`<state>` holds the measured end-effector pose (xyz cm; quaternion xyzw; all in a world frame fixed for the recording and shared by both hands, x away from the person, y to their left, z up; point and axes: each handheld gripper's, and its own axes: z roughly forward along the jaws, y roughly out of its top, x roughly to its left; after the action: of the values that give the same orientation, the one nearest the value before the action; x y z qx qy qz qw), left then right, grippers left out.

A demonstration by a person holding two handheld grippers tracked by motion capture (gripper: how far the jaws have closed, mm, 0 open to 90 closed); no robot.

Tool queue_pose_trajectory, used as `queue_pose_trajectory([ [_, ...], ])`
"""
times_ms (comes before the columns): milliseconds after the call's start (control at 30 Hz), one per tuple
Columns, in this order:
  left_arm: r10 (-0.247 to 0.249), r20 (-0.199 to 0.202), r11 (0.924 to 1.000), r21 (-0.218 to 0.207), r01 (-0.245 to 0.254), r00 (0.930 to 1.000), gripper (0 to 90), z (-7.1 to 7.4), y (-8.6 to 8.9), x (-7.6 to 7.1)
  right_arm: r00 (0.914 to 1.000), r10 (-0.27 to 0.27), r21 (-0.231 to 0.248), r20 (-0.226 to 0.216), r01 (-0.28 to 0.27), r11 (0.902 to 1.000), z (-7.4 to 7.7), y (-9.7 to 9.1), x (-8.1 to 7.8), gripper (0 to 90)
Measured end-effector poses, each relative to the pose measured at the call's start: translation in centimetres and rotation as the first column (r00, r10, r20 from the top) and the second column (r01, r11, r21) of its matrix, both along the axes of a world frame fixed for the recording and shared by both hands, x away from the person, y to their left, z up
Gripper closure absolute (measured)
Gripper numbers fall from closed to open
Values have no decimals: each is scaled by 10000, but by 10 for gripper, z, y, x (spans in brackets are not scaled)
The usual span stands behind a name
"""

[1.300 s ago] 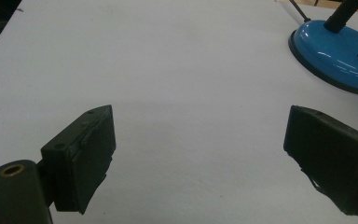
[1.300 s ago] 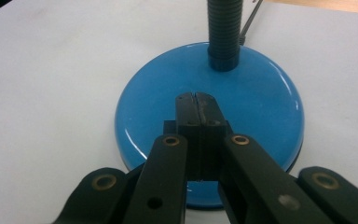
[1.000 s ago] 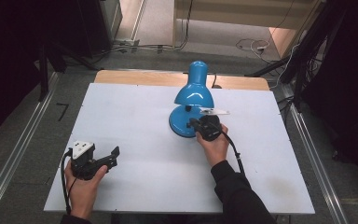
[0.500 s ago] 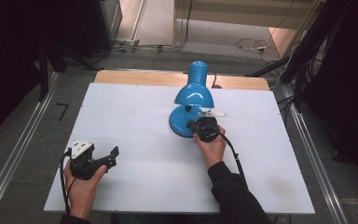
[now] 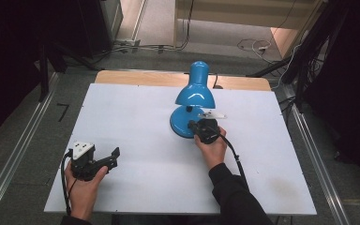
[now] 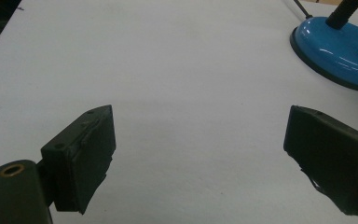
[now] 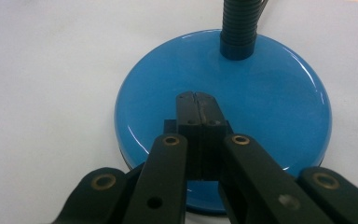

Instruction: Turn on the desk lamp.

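The right gripper [image 5: 193, 126], jaws pressed together, rests over the blue lamp base [image 7: 223, 116] beneath it; the left gripper [image 5: 116, 154], jaws apart, faces bare white tabletop [image 5: 136, 122] ahead.

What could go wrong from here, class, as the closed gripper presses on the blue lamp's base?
1. The right gripper, jaws shut, tips over a small black part on the lamp base, perhaps the switch; on that glossy dome the tips might slip off.
2. The shade leans out above the base, so a hard push could rock the lamp.
3. The left gripper rests open and apart, so nothing steadies the base.
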<state>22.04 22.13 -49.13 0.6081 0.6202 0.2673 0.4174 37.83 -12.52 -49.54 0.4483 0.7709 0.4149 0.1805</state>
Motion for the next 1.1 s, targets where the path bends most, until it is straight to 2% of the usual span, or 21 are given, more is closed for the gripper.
queue_pose_trajectory([
  [1100, -6, -42, 9999, -110, 6, 10000, 92, -1, 0, 1, 9995, -96, -132, 305, 100, 9999, -4, 4, -4, 877],
])
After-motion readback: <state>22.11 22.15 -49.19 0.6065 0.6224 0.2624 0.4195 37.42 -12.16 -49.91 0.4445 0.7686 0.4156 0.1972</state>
